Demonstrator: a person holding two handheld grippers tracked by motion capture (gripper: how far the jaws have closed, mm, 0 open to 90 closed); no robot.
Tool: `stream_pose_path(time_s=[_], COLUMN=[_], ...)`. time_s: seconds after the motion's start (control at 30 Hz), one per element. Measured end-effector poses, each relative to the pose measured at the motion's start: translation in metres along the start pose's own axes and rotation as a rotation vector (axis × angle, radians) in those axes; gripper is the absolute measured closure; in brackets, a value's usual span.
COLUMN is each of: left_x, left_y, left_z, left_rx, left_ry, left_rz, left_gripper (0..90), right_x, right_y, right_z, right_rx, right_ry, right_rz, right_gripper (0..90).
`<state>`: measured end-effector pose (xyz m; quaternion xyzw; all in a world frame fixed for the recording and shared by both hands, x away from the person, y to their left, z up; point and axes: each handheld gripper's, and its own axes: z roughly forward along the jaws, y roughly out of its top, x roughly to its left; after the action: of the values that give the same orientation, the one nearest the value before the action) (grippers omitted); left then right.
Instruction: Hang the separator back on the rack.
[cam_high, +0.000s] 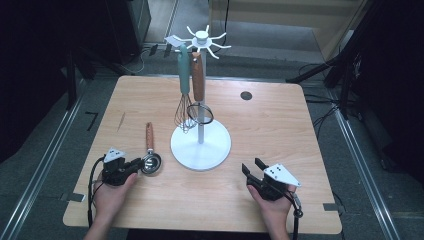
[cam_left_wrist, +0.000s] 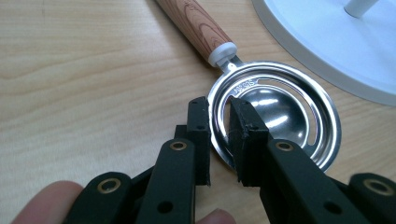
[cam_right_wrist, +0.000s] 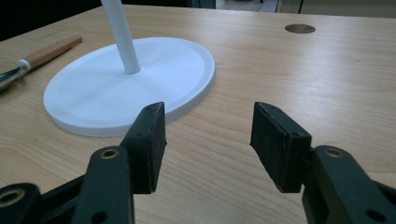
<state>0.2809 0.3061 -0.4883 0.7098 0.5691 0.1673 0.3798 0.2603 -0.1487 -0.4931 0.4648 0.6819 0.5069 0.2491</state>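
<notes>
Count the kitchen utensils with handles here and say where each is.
3. A teal-handled whisk and a wooden-handled ring tool hang on the white stand; a wooden-handled egg separator lies on the table, its rim between the left gripper jaws.

On the worktop (cam_high: 260, 130), the left hand-held gripper (cam_high: 136, 165) touches the rim of a shiny spoon (cam_high: 151, 162) with a wooden handle. The right hand-held gripper (cam_high: 253, 169) rests open near the white stand (cam_high: 200, 145).

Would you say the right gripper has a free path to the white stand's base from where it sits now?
Probably yes. The right gripper stands open, with bare table between it and the stand's base. The left gripper is off at the metal spoon.
</notes>
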Motion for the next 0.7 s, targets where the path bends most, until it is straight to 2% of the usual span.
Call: stream_pose_path(time_s=[0.23,0.37,0.47,0.7], left_x=[-0.015,-0.024,-0.033,-0.057], left_y=[-0.017,-0.024,-0.027,-0.033], left_z=[-0.014,-0.019,-0.021,-0.021], left_rx=[0.003,0.006,0.018,0.039], left_ry=[0.012,-0.009,-0.023,-0.042], left_rz=[0.009,0.011,0.006,0.03], left_gripper=[79.4,78.8,77.1,74.7], right_x=[0.005,0.008,0.01,0.012], right_y=[0.003,0.005,0.006,0.009], right_z=[0.001,0.003,0.003,-0.002], right_rx=[-0.008,-0.016,-0.013,-0.026], right_ry=[0.02,0.053,0.061,0.08], right_rz=[-0.003,-0.018,-0.031,-0.031], right_gripper=[46.4,45.8,45.9,46.1])
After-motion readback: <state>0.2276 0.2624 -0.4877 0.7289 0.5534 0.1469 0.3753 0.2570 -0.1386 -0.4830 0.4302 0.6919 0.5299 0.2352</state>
